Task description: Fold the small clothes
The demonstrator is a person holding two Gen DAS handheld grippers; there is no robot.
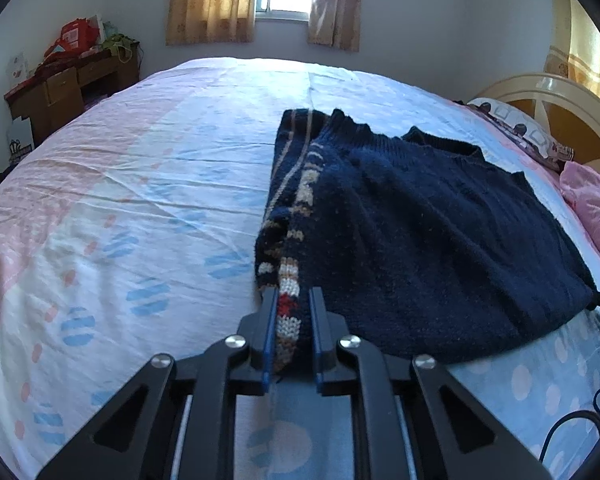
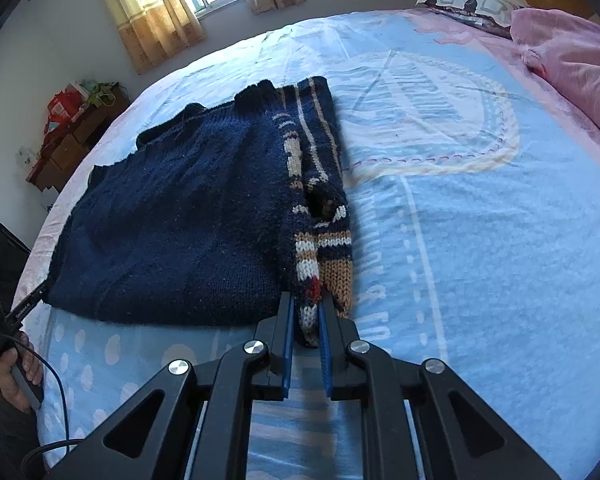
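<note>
Left wrist view, left gripper (image 1: 293, 322) jaws clamping navy sweater (image 1: 420, 232) patterned edge, right gripper (image 2: 307, 322) likewise, on bed (image 1: 140, 200)

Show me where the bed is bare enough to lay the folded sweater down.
Left wrist view: the sheet lies bare from the sweater across to the desk side. Right wrist view: bare sheet runs from the sweater's striped edge toward the pink blanket. It is crowded by the pillow and headboard. Both grippers clamp the sweater's striped edge.

Left claw (image 1: 293, 322), right claw (image 2: 306, 320) both clamped
</note>
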